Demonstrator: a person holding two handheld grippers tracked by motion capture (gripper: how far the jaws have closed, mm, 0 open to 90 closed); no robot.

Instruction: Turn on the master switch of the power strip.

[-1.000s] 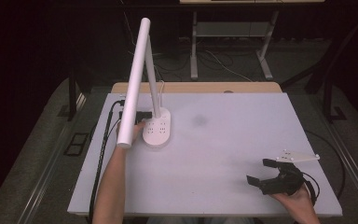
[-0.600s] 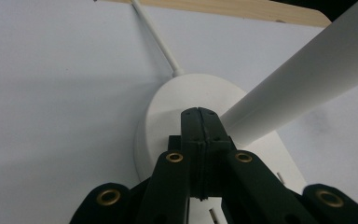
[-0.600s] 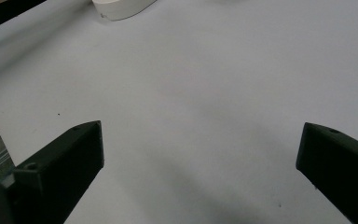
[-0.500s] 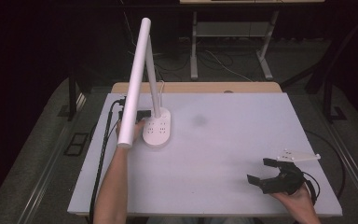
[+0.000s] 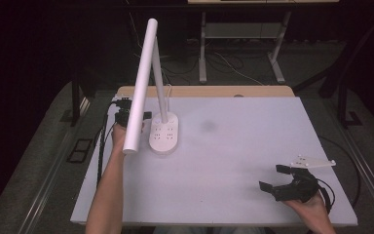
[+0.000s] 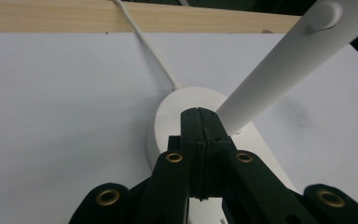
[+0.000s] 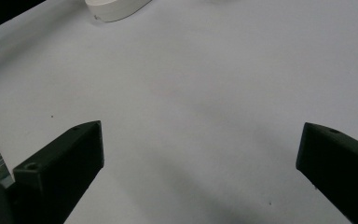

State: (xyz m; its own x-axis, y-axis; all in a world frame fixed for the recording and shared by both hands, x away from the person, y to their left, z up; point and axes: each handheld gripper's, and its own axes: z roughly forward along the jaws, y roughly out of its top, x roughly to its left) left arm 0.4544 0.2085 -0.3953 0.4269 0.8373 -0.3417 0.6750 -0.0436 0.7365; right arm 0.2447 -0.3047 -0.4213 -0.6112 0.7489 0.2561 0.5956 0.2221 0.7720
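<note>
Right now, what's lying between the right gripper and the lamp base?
Nothing: in the high view, bare white table runs from the open right gripper to the lamp base.

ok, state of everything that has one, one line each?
desk lamp: upright on its base, no glow seen from the bar, nothing gripping it.
left gripper: fingers shut together, empty, at the lamp base.
right gripper: fingers wide open, empty, over bare table.
</note>
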